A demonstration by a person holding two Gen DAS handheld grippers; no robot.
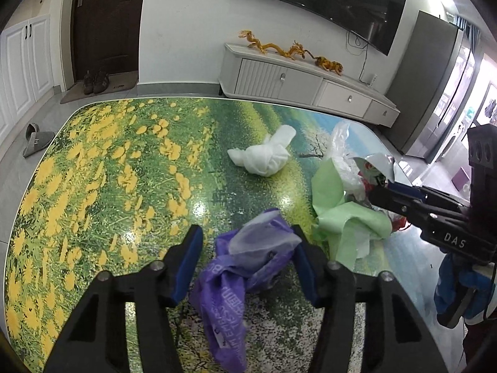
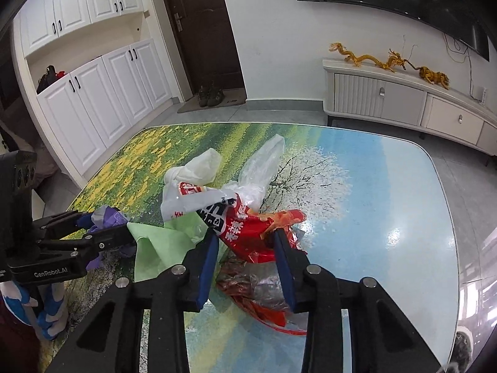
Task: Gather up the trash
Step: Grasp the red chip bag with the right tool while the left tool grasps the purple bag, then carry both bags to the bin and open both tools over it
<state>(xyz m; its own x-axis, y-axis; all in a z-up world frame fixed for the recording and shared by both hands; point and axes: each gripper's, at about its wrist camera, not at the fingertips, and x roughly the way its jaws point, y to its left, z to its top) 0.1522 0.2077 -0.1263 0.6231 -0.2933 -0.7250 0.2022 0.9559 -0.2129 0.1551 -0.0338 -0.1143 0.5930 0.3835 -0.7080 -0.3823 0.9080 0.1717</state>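
A crumpled purple plastic bag (image 1: 236,267) lies on the flower-printed table (image 1: 93,171) between the fingers of my left gripper (image 1: 248,248). The right pad presses its side and the left pad meets it lower down. In the right wrist view, the right gripper (image 2: 245,248) is shut on a red snack wrapper (image 2: 248,227) with a silver inside. That wrapper (image 1: 372,168) also shows at the right gripper's (image 1: 379,183) tips in the left wrist view. A green bag (image 1: 341,217) lies between the two grippers, touching the wrapper.
A white knotted bag (image 1: 264,155) and a clear plastic bag (image 1: 341,143) lie further back on the table. The table's rounded right edge (image 2: 447,217) is close to the right gripper. A TV cabinet (image 1: 295,84) stands behind, and slippers (image 1: 34,140) lie on the floor.
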